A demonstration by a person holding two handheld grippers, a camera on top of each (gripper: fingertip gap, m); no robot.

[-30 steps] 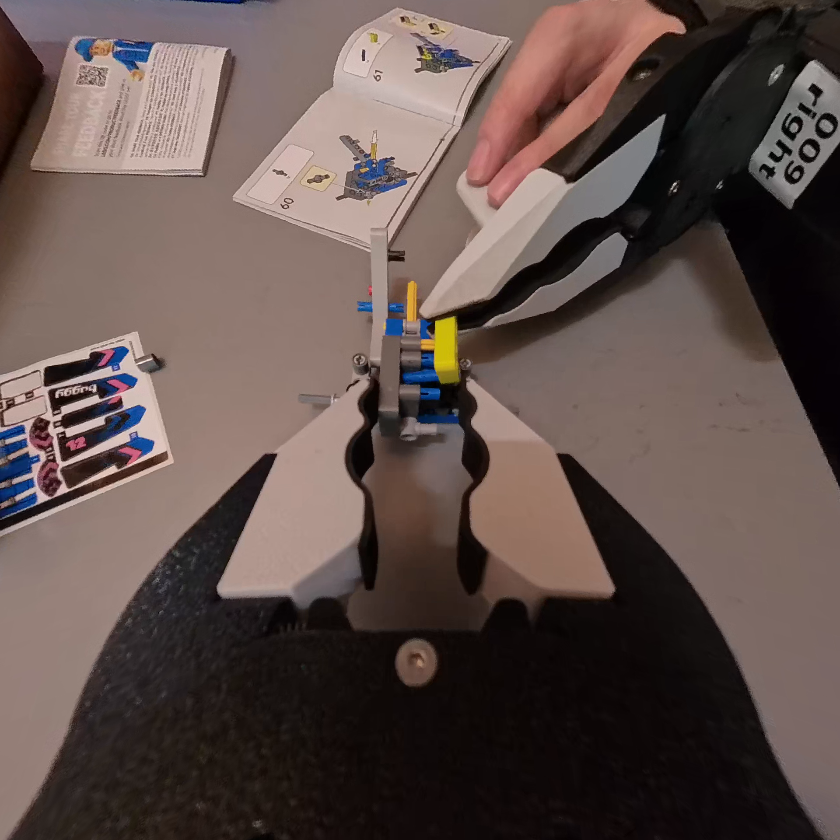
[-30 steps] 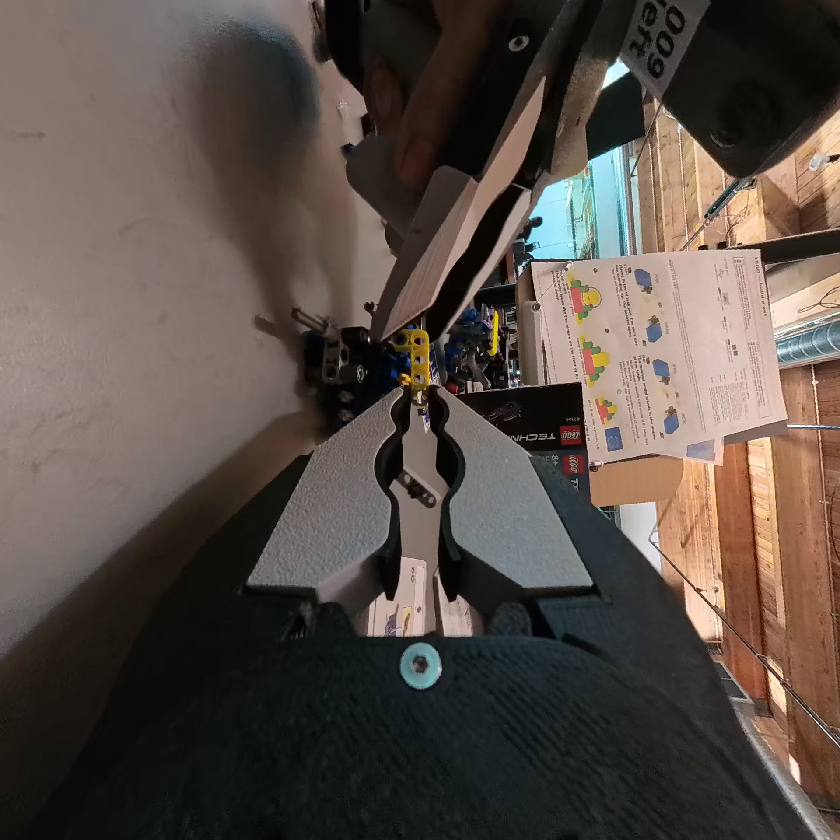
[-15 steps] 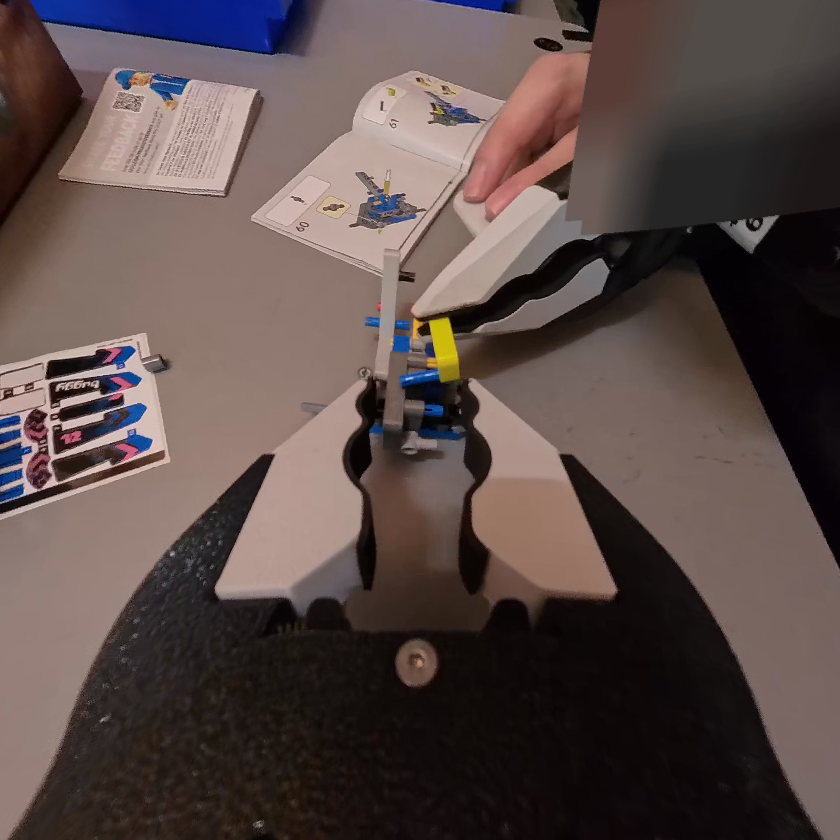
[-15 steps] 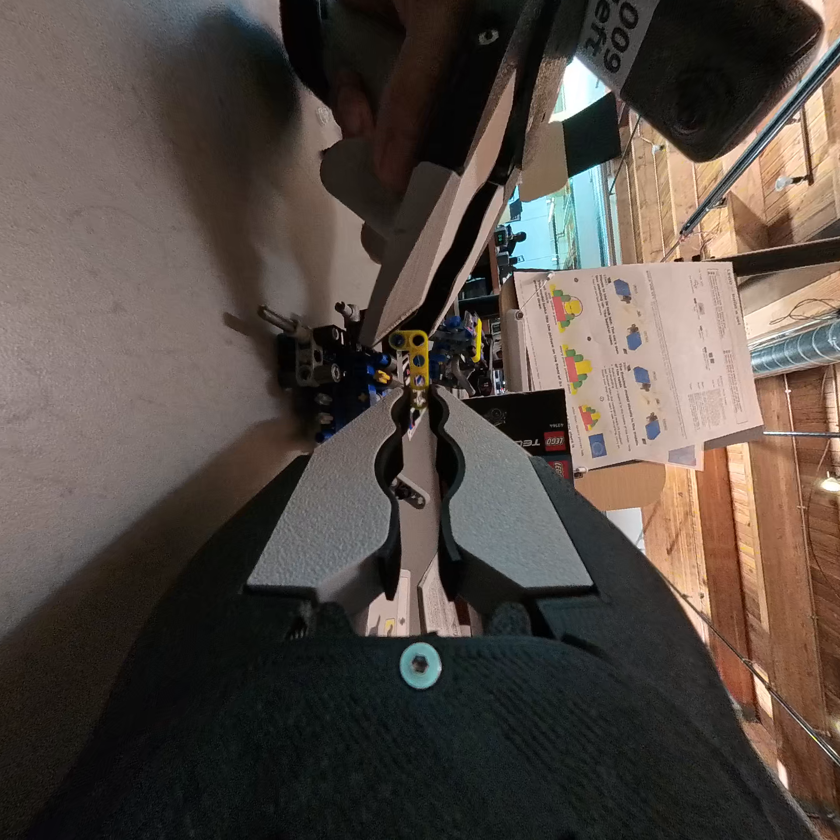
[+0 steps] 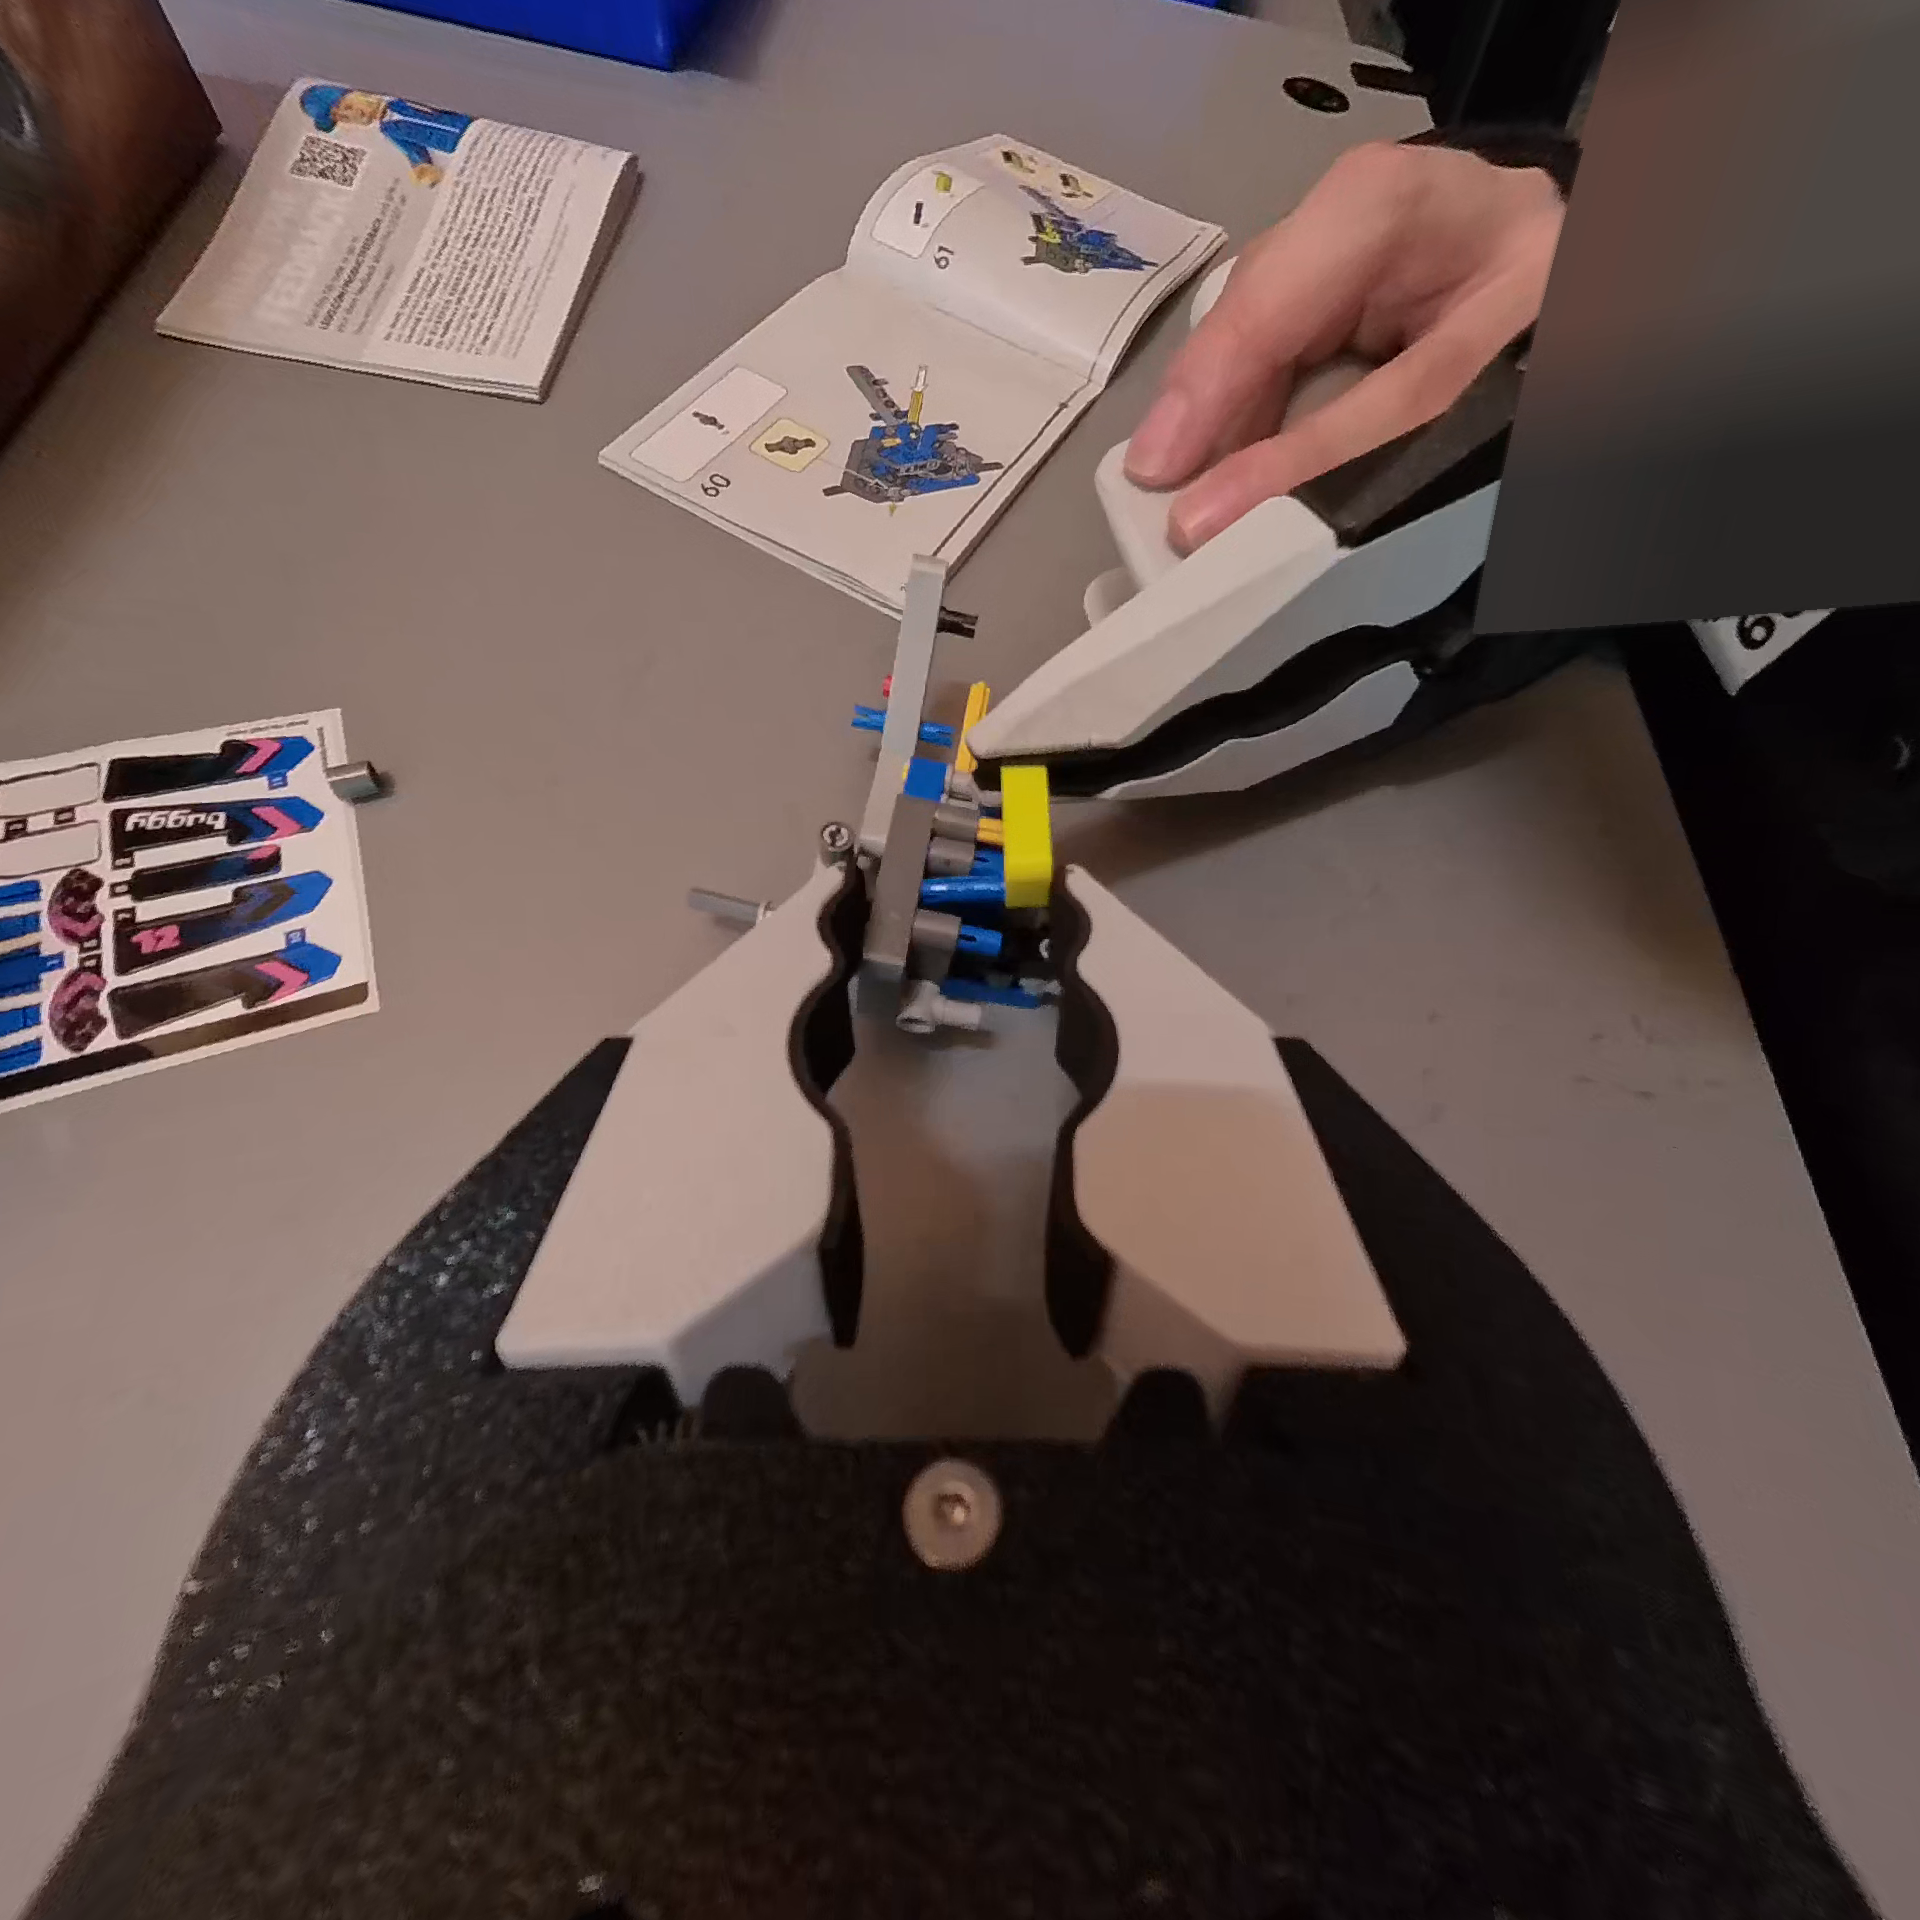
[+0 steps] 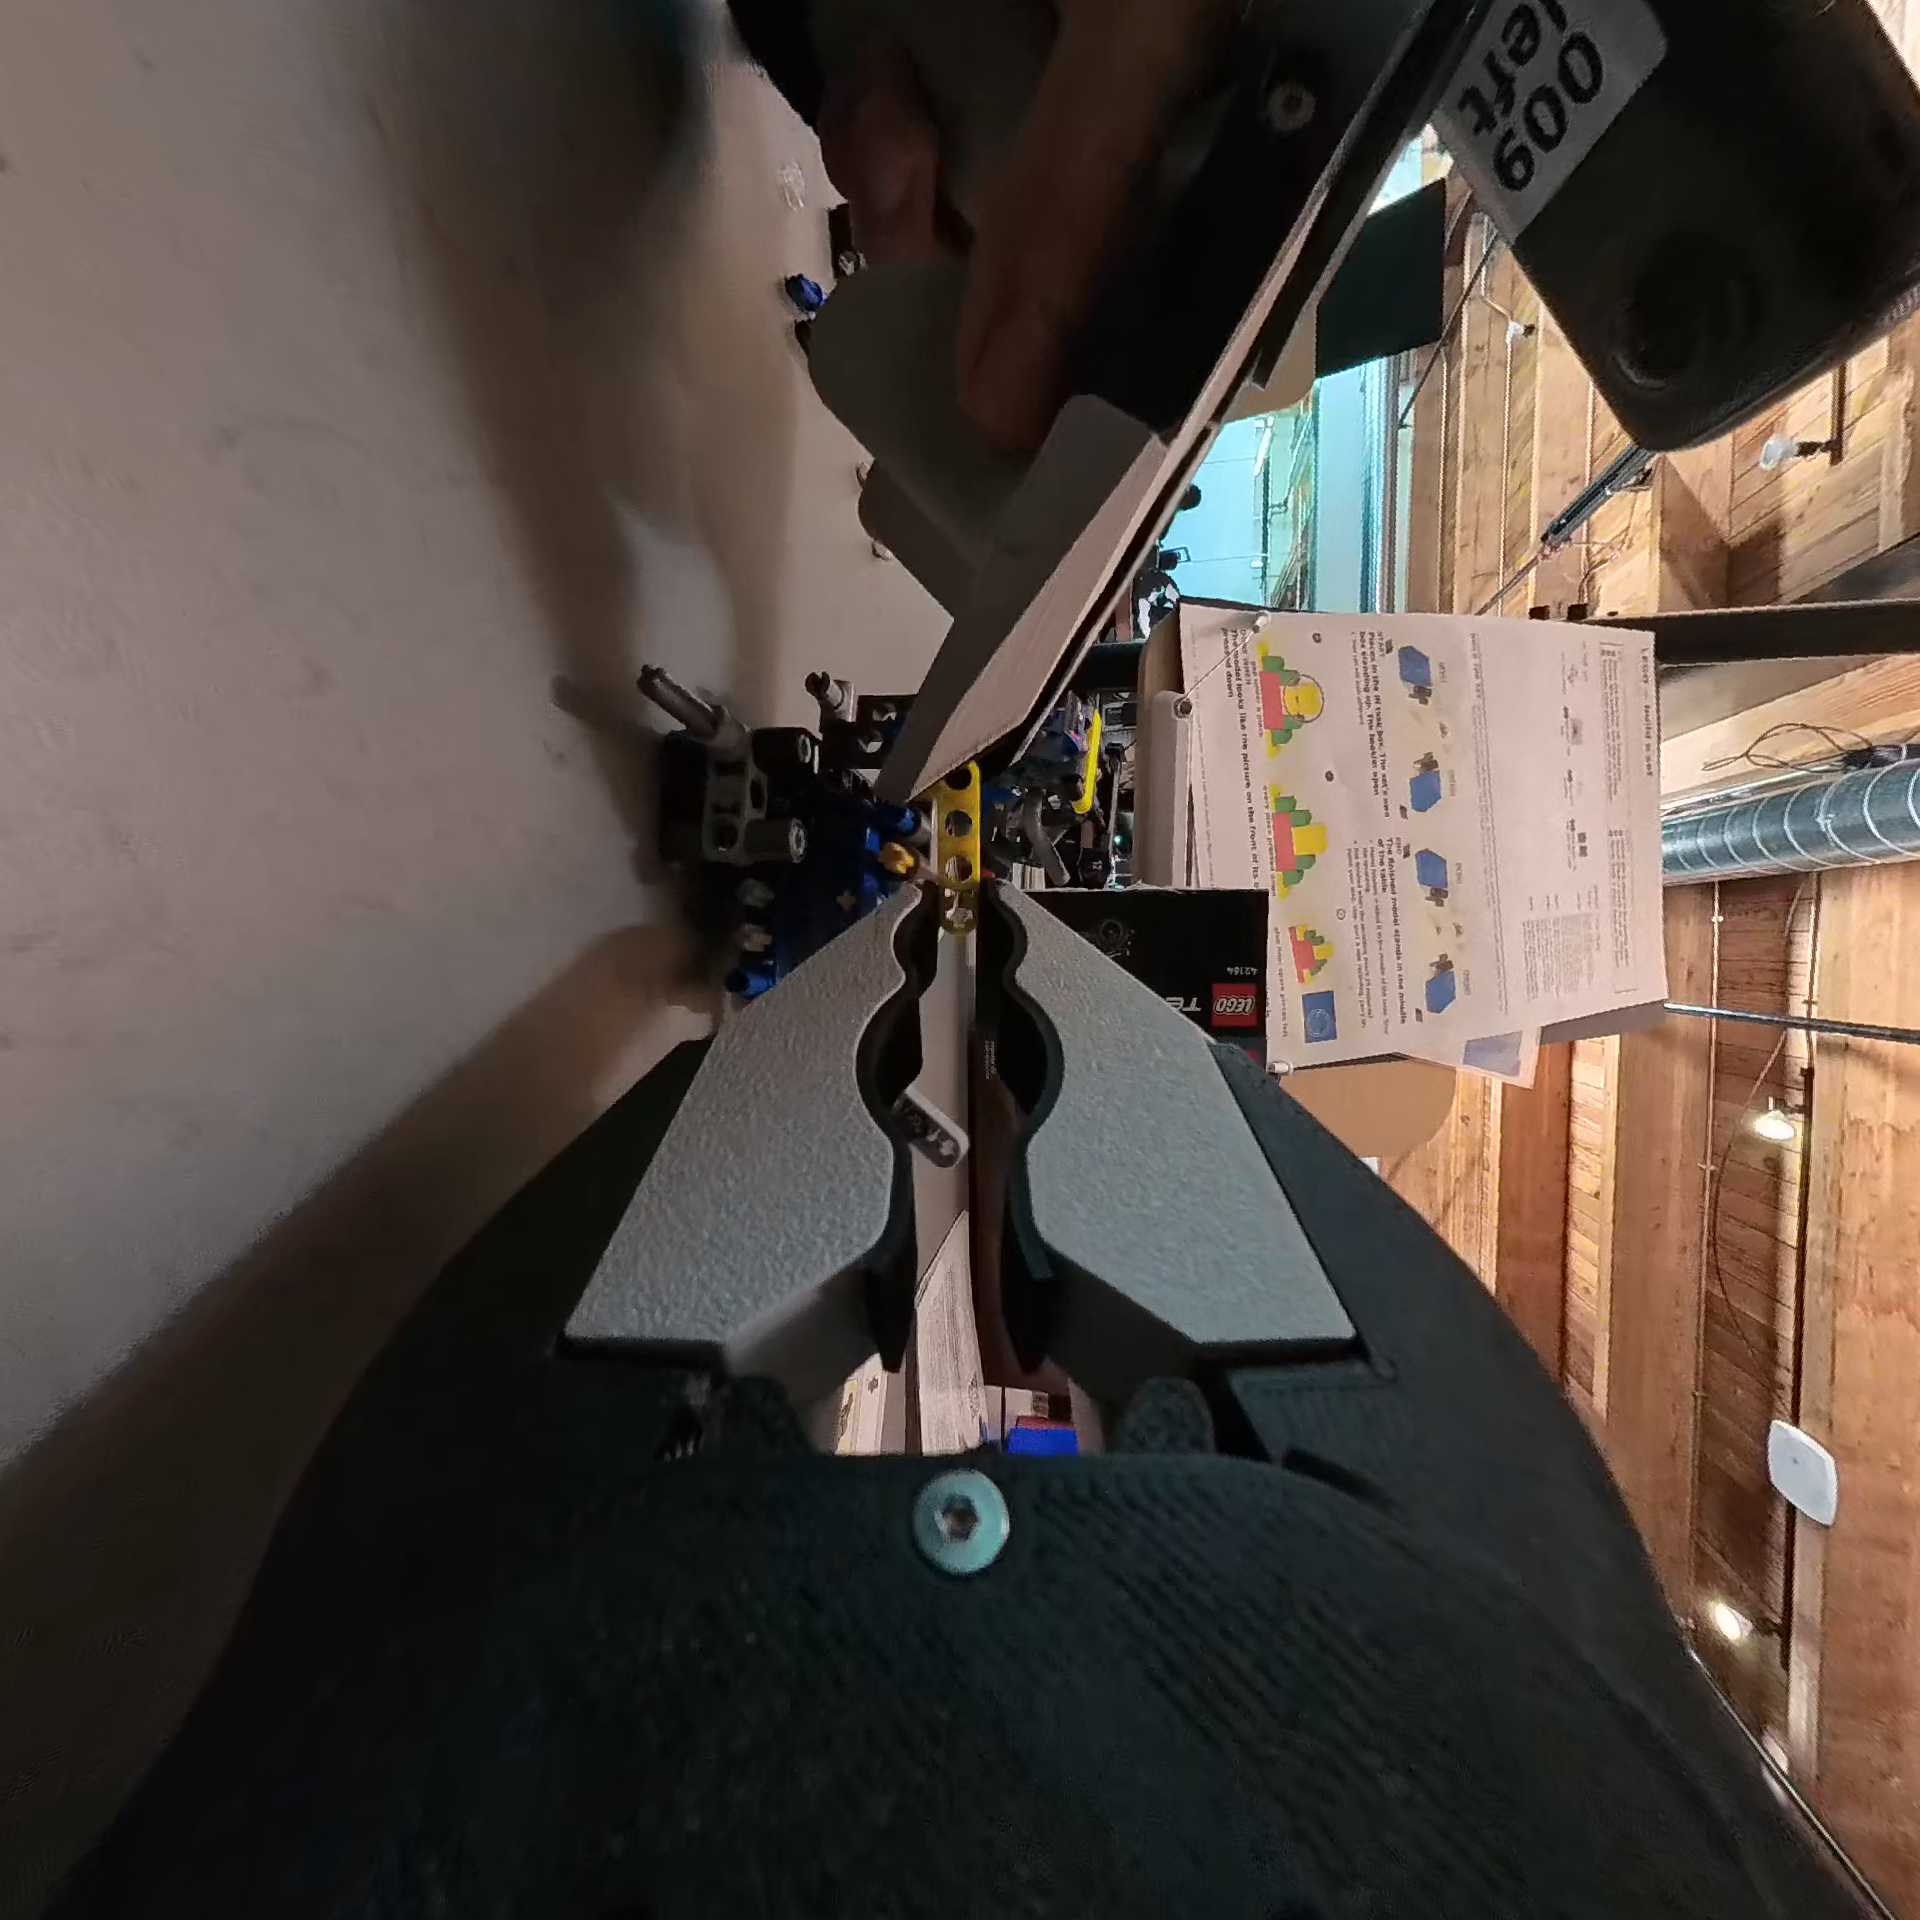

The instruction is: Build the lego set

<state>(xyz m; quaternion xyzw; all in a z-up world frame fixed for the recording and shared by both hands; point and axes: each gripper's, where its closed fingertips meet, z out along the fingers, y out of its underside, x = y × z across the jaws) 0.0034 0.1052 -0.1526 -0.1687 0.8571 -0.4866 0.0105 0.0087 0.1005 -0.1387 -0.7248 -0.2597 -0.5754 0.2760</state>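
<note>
The lego assembly (image 5: 914,914), grey, blue and black with a tall grey beam standing up, sits between the fingers of my left gripper (image 5: 956,894), which is shut on it just above the grey table (image 5: 520,623). My right gripper (image 6: 956,896) is shut on a thin yellow beam (image 6: 956,831) and holds it against the assembly's (image 6: 769,831) side. In the left wrist view the yellow beam (image 5: 1027,831) stands on the assembly's right side, with the right gripper (image 5: 997,758) coming in from the right. The left gripper's fingers (image 6: 1039,623) show above the beam in the right wrist view.
An open instruction booklet (image 5: 914,364) lies behind the assembly, a closed booklet (image 5: 405,239) far left, a sticker sheet (image 5: 177,894) at the left edge. A small grey piece (image 5: 358,781) and a grey pin (image 5: 727,902) lie loose. The table's edge (image 5: 1704,935) runs on the right. A lego box (image 6: 1174,966) stands behind. The grippers are tip to tip, or close to it. My left gripper's tips are some 12 cm from the small grey piece (image 5: 358,781).
Both grippers keep their hold. The left gripper has tilted and drawn back a little, so more of the far table shows. The yellow beam stays against the assembly's side.
</note>
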